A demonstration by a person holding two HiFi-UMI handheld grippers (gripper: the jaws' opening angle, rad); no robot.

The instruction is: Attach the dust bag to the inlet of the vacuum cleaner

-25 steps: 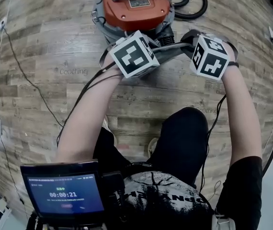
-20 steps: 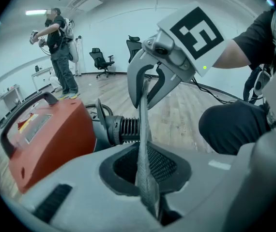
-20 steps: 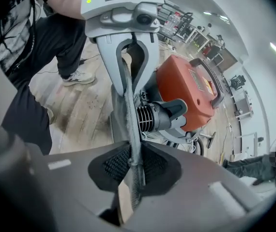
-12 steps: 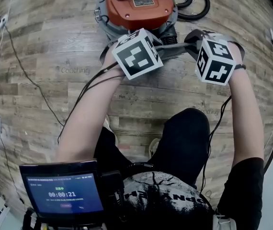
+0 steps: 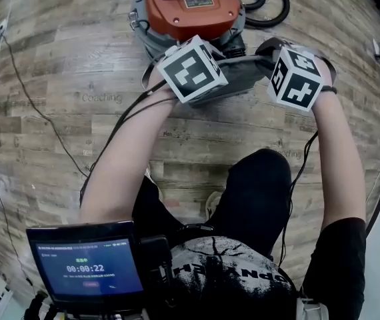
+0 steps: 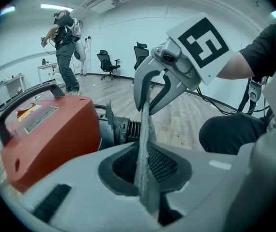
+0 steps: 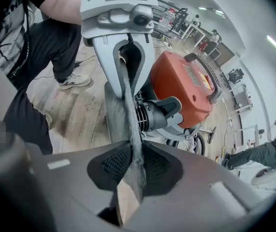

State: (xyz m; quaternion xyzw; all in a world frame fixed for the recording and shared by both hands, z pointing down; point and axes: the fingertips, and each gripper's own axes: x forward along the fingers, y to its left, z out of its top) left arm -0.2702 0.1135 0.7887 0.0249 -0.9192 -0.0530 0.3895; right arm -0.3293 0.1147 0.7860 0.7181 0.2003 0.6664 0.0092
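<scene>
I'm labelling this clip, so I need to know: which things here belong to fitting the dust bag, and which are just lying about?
For the job: dust bag, vacuum cleaner, its inlet.
Lying about: hose, office chairs.

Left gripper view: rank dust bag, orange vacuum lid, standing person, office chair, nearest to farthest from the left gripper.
1. dust bag, pinched in the jaws.
2. orange vacuum lid, close by on the left.
3. standing person, far left, across the floor.
4. office chair, at the back wall.
</scene>
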